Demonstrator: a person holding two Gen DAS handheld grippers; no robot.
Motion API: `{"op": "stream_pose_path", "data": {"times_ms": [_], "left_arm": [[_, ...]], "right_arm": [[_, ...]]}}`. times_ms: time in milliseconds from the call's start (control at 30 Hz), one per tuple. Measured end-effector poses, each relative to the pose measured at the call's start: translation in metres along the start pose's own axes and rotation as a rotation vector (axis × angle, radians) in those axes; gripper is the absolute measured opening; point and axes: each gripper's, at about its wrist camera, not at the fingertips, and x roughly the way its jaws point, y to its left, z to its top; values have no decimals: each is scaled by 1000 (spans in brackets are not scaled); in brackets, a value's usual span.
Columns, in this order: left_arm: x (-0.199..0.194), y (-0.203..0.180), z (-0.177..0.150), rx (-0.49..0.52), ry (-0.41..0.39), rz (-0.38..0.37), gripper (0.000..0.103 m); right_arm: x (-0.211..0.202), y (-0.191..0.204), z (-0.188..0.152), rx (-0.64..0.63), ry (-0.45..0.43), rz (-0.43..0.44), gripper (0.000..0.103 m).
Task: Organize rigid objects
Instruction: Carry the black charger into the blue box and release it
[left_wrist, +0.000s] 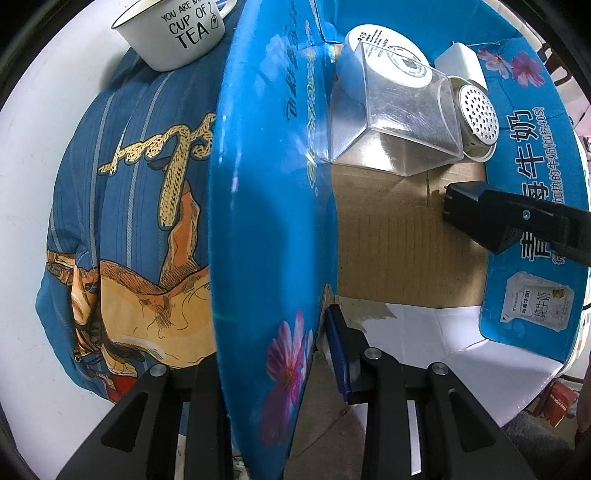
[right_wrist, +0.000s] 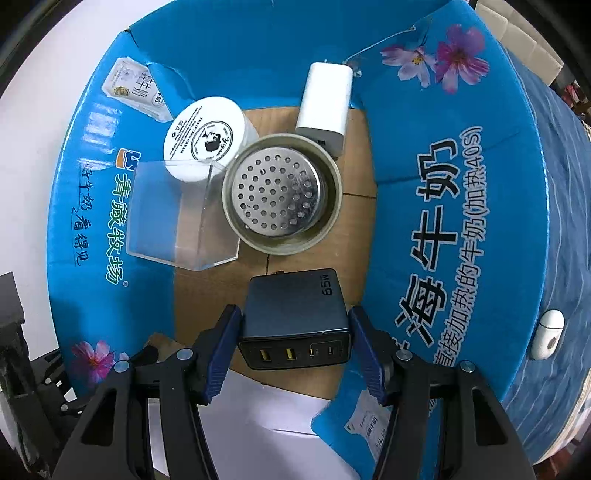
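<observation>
Blue patterned cloth (left_wrist: 122, 206) covers the white table (left_wrist: 33, 155), and on it stands one blue cardboard box (right_wrist: 461, 206) with its flaps spread open. Five things are inside the box: one clear plastic cube (right_wrist: 181, 218), one white cream jar (right_wrist: 207, 136), one metal strainer cup (right_wrist: 280, 192), one white charger (right_wrist: 325, 107) and one dark multi-port charger (right_wrist: 295, 317). The right gripper (right_wrist: 295, 350) has its fingers closed against both sides of the dark charger, which is low over the cardboard floor near the box's front. The left gripper (left_wrist: 280, 369) clamps one upright flap (left_wrist: 266, 221) of the box between its fingers. Only the left wrist view shows the one "CUP OF TEA" mug (left_wrist: 177, 33) outside the box; only the right wrist view shows one white earbud case (right_wrist: 546, 334) on the cloth.
</observation>
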Motion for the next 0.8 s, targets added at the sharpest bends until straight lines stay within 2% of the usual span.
{"op": "stream_pose_path", "data": {"times_ms": [167,300,433,467,533,567,800], "left_arm": [[-2,-2,0,6,2,3,28],[-2,-2,1,9,5,3,28],[-4,-2,0,6,0,4,28],[-3,-3,0,6,0,4,28],[-4,-2,0,7,1,4,28],[-3,-3,-1,7,1,4,28],[-3,-3,-1,8,1,5,28]], "right_arm": [[-2,-5,6,18,19,13,63],[-12,-11,7,27,5,56,71],[-25,-17,4,7,-19,55,76],[-28,-17,3,3,-22,48,77],[-36,-18,-2,-9,-40,32,90],[-40,-18,-4,-17,-53,23,92],[-73,-20,-27,-38,-154,-62,92]]}}
